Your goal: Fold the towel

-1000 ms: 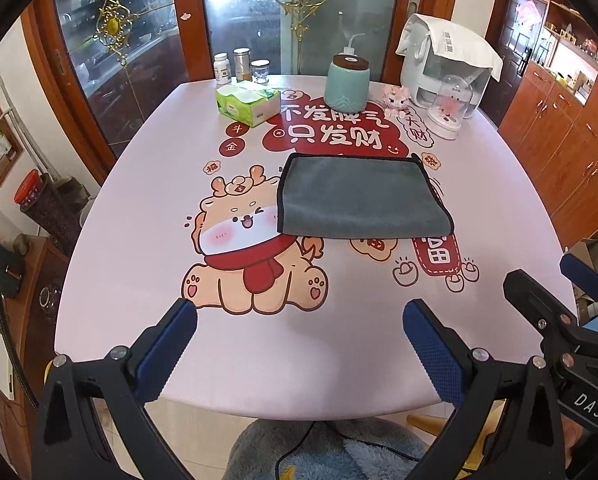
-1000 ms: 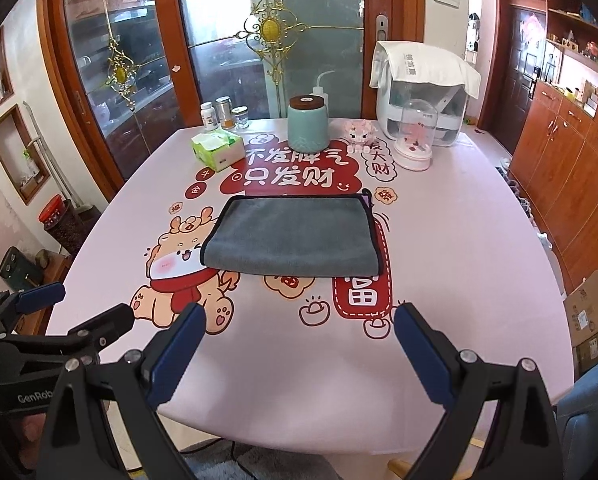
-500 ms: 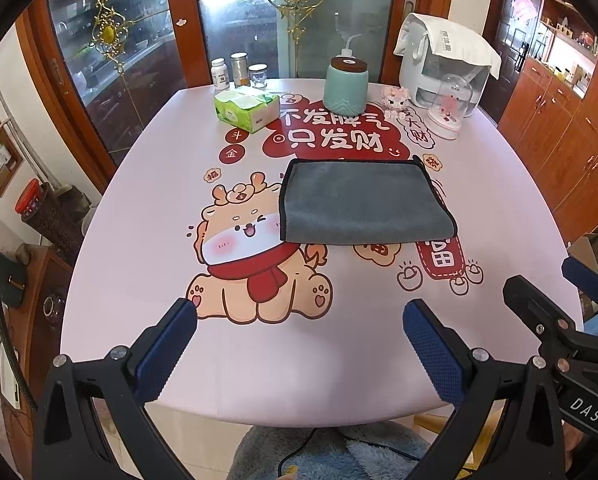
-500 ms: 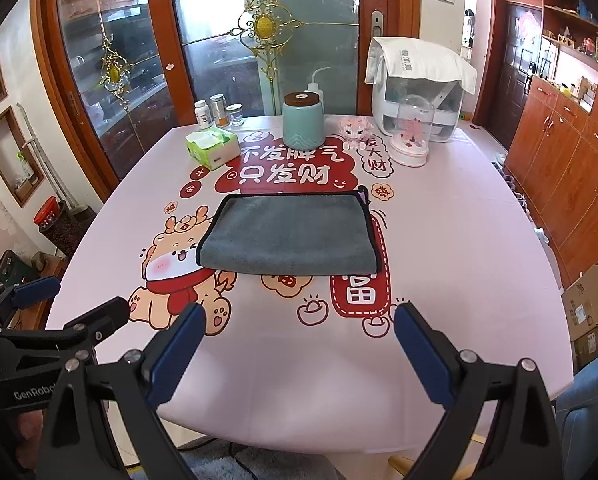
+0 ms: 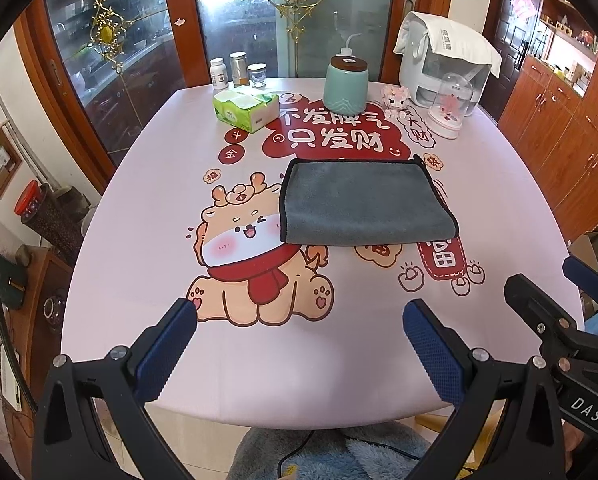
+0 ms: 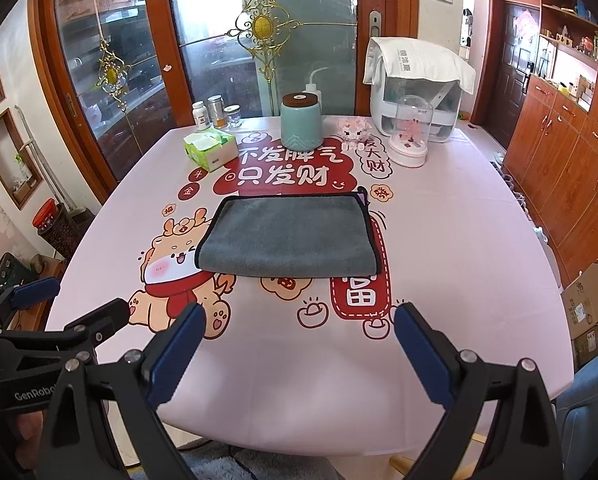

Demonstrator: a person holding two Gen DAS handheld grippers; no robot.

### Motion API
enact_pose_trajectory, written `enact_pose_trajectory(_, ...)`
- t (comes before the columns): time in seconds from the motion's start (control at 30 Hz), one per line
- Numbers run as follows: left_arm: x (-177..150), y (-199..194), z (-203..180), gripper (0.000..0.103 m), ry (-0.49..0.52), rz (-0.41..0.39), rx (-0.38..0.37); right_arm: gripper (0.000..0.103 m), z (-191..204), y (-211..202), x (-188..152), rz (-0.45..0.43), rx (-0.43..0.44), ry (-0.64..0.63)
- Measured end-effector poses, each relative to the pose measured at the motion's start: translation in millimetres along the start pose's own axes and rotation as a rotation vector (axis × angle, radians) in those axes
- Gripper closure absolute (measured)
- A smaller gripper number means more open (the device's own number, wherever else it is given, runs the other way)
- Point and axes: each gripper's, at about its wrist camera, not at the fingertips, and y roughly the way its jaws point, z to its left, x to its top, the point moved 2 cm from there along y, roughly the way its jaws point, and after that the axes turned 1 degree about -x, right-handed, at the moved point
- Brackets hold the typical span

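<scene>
A grey towel [image 5: 363,202] with a dark hem lies flat and folded over in the middle of the pink printed tablecloth; it also shows in the right wrist view [image 6: 291,236]. My left gripper [image 5: 299,338] is open and empty above the table's near edge, well short of the towel. My right gripper [image 6: 299,334] is open and empty too, also near the front edge. Each gripper shows at the side of the other's view: the right one [image 5: 555,304], the left one [image 6: 71,312].
At the back of the table stand a green tissue box [image 5: 246,108], a teal jar [image 5: 346,85], three small bottles [image 5: 238,70], a pink toy [image 5: 395,98], a glass dome [image 5: 453,106] and a white appliance [image 5: 443,60]. Wooden cabinets [image 6: 571,160] line the right wall.
Both grippers have drawn back and risen slightly, so the table looks a little farther and the view higher. The towel has not moved. Both grippers stay open.
</scene>
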Motion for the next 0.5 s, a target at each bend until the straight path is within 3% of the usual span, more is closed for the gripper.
enact_pose_trajectory(0.5, 0.4, 2.4, -0.6, 0.001, 0.003, 0.006, -0.003, 0.007, -2.3, 1.0, 1.4, 0.004, 0.0, 0.007)
